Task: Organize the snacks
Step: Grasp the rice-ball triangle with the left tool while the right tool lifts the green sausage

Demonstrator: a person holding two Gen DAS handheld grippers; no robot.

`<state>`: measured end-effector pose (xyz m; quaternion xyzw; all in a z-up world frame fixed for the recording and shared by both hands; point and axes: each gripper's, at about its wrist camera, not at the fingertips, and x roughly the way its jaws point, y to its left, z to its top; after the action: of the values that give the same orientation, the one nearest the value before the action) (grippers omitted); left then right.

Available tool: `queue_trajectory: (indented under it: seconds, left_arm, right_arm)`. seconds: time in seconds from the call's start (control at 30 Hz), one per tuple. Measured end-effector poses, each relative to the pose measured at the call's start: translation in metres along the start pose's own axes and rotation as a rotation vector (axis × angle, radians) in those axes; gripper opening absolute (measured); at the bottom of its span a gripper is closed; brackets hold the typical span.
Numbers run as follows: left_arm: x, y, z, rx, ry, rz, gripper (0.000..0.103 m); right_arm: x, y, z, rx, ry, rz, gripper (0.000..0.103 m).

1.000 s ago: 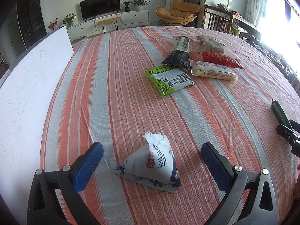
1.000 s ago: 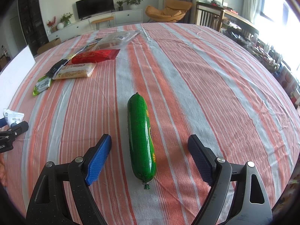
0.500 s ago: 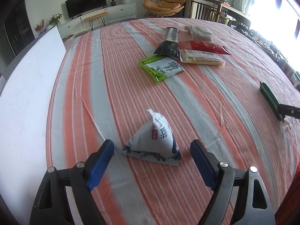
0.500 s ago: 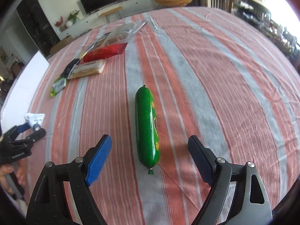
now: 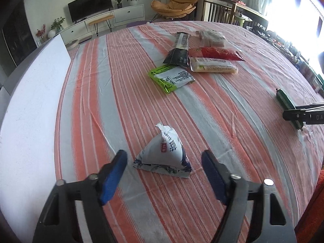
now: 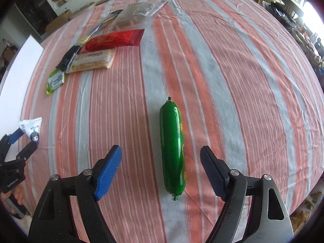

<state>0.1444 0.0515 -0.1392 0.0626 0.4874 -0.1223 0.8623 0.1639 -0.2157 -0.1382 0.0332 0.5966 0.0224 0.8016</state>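
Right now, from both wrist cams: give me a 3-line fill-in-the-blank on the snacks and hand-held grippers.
1. The left hand-held gripper is open around a white pouch shaped like a ____.
2. The sausage between the open fingers of the right hand-held gripper is wrapped in ____.
3. The red packet lies on a ____ tablecloth.

Missing words: pyramid; green; striped

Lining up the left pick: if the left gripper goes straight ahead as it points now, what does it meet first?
Most likely the white triangular snack packet, lying on the striped tablecloth just ahead between the open left gripper fingers.
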Motion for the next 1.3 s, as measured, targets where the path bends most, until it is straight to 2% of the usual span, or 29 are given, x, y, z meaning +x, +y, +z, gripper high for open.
queue_trajectory:
  seconds: [0.03,0.07,0.17,0.37,0.5,0.6,0.7,0.83,0.93,1.07,1.13,1.17,1.2,1.23,1.3]
  left_arm:
    - [0.001,0.002,0.000,-0.019,-0.003,-0.001,0.049]
    - [-0.001,0.004,-0.001,-0.041,-0.020,-0.008,0.043]
    - [-0.013,0.009,-0.002,-0.087,-0.045,-0.049,0.040]
    - [-0.067,0.014,-0.003,-0.168,-0.145,-0.163,0.040]
    - [-0.116,0.027,-0.005,-0.233,-0.218,-0.218,0.040]
    - [-0.154,0.048,-0.010,-0.268,-0.270,-0.208,0.040]
    - [-0.190,0.079,-0.018,-0.289,-0.310,-0.137,0.040]
    - [-0.221,0.131,-0.031,-0.321,-0.330,0.029,0.040]
    - [-0.226,0.174,-0.044,-0.369,-0.315,0.156,0.040]
    - [-0.216,0.218,-0.063,-0.442,-0.275,0.262,0.040]
    - [-0.205,0.230,-0.072,-0.446,-0.241,0.314,0.041]
    - [-0.200,0.234,-0.077,-0.452,-0.225,0.344,0.043]
    - [-0.193,0.237,-0.080,-0.459,-0.209,0.367,0.053]
    - [-0.188,0.239,-0.083,-0.466,-0.195,0.382,0.060]
    - [-0.184,0.237,-0.087,-0.474,-0.203,0.388,0.083]
  right_arm:
    - [-0.002,-0.001,-0.002,-0.009,-0.007,-0.039,0.037]
    - [-0.003,-0.001,-0.004,-0.012,-0.009,-0.030,0.024]
    - [-0.010,-0.012,-0.012,0.042,-0.016,0.037,0.023]
    - [-0.038,-0.025,-0.025,0.172,-0.065,0.253,0.023]
    - [-0.063,0.010,-0.024,0.151,-0.090,0.370,0.023]
    - [-0.089,0.051,-0.018,0.069,-0.112,0.436,0.023]
    - [-0.113,0.106,-0.011,-0.021,-0.124,0.520,0.023]
    - [-0.144,0.188,-0.007,-0.153,-0.144,0.616,0.023]
    - [-0.164,0.253,-0.008,-0.262,-0.152,0.672,0.023]
    - [-0.167,0.331,-0.012,-0.393,-0.161,0.677,0.024]
    - [-0.160,0.360,-0.011,-0.425,-0.168,0.678,0.029]
    - [-0.156,0.367,-0.009,-0.429,-0.175,0.673,0.039]
    - [-0.154,0.371,-0.008,-0.423,-0.182,0.670,0.057]
    - [-0.152,0.369,-0.006,-0.410,-0.196,0.668,0.061]
    - [-0.151,0.355,-0.005,-0.394,-0.236,0.652,0.061]
